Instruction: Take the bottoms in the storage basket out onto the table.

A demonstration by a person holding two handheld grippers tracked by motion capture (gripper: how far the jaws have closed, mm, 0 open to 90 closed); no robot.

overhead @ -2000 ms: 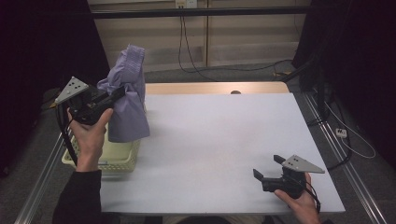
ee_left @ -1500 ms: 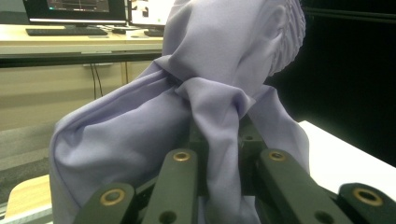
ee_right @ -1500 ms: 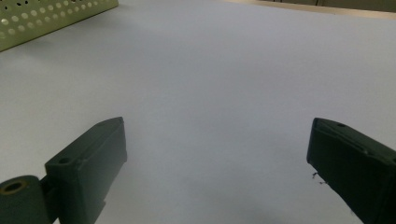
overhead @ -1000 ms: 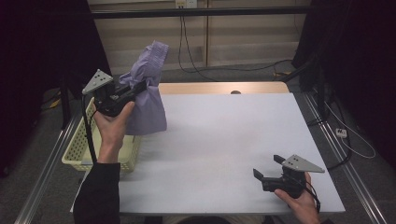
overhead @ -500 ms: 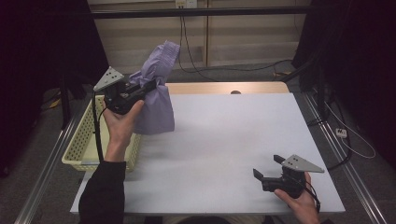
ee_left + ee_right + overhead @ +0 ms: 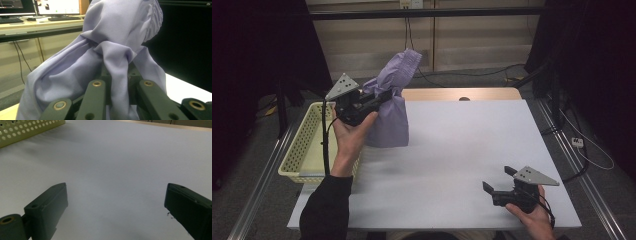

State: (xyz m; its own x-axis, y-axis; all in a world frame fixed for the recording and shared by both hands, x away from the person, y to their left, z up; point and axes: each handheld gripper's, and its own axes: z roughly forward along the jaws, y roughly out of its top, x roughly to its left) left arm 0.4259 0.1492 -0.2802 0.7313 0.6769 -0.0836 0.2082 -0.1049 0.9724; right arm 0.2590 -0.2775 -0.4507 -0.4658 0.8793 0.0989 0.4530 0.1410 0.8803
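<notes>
Holding lilac cloth (image 6: 391, 107) pinched: left hand-held gripper (image 6: 379, 98) (above tabletop (image 6: 462, 145), beside yellow basket (image 6: 299, 150)) | right hand-held gripper (image 6: 498, 180): jaws wide, empty, rested low.

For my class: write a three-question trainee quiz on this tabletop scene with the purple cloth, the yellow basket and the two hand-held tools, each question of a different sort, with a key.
1. True or false: the left tool is shut on the purple cloth.
2. The yellow basket sits at which edge of the white table, seen from above? A) left B) right C) far
3. Fill in: the right tool has its jaws ____ and nothing between them.

Key: 1 true; 2 A; 3 open.
</notes>
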